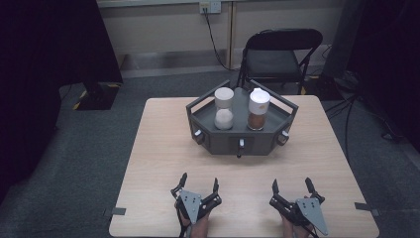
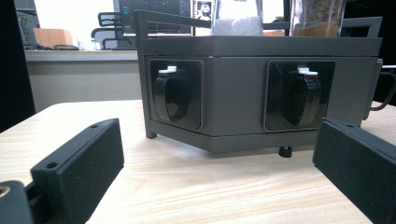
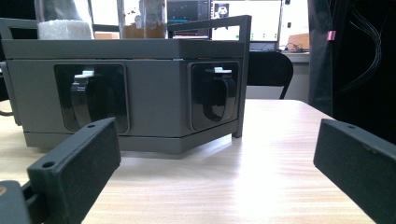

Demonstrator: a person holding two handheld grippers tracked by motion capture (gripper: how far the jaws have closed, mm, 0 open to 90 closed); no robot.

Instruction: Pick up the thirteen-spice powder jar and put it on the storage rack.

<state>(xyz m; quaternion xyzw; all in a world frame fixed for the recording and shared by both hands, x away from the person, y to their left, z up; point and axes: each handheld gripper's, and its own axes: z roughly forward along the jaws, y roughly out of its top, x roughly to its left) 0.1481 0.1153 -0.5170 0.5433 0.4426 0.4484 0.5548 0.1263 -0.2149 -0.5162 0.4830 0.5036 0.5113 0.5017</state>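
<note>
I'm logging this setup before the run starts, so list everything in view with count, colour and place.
Table: one, light wood, centre.
Tray: one, dark grey, angular with railings, at the table's far middle.
Handles: three, black with white tips, set in the tray's front faces.
White-filled jar: one, white lid, left in the tray.
Brown-filled jar: one, white lid, right in the tray.
Folding chair: one, black, behind the table.
Left gripper: one, black, near edge, open.
Right gripper: one, black, near edge, open.
</note>
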